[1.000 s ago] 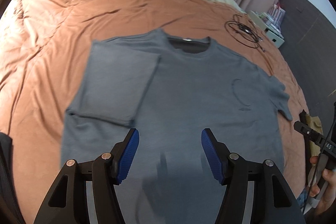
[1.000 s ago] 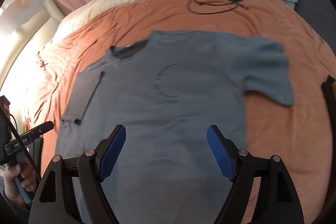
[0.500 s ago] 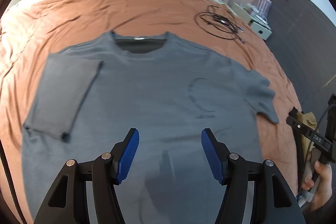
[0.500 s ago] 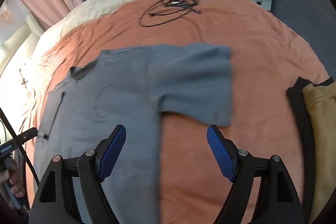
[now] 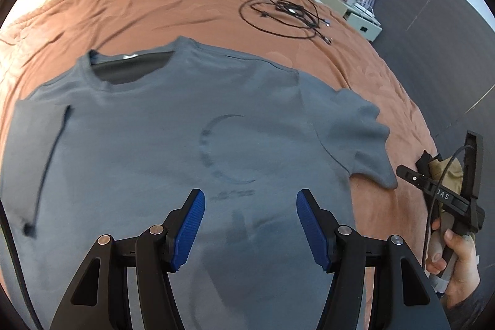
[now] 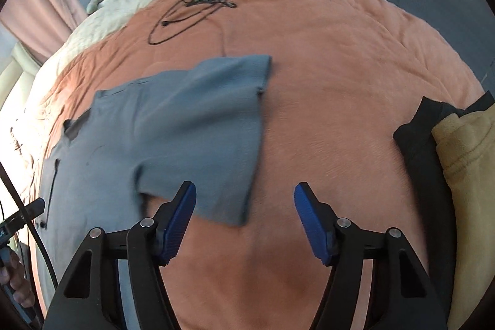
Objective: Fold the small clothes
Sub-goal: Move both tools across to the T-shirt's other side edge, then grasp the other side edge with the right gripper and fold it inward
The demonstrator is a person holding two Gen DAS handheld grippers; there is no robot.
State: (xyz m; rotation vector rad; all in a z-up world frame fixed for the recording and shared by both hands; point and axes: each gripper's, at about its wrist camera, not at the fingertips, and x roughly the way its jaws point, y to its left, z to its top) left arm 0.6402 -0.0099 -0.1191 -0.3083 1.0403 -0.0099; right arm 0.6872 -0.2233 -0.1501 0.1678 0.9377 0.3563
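Moved: both grippers shifted right across bed; R now over sleeve edge.
Shirt: grey tee (image 5: 161, 144) flat on orange blanket (image 6: 340, 82), L sleeve folded in.
L gripper (image 5: 250, 225): jaws apart, empty, above chest.
R gripper (image 6: 244, 221): jaws just narrowed, apart, nothing gripped.

An orange-brown bedspread (image 6: 340, 76) carries a grey T-shirt (image 5: 154, 129), black cables (image 5: 284, 14) and folded clothes (image 6: 458, 150).

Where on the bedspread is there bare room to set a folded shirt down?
Bare orange bedspread lies between the grey T-shirt's spread sleeve and the folded black and yellow clothes. The far end is crowded by tangled black cables; the T-shirt covers the left.
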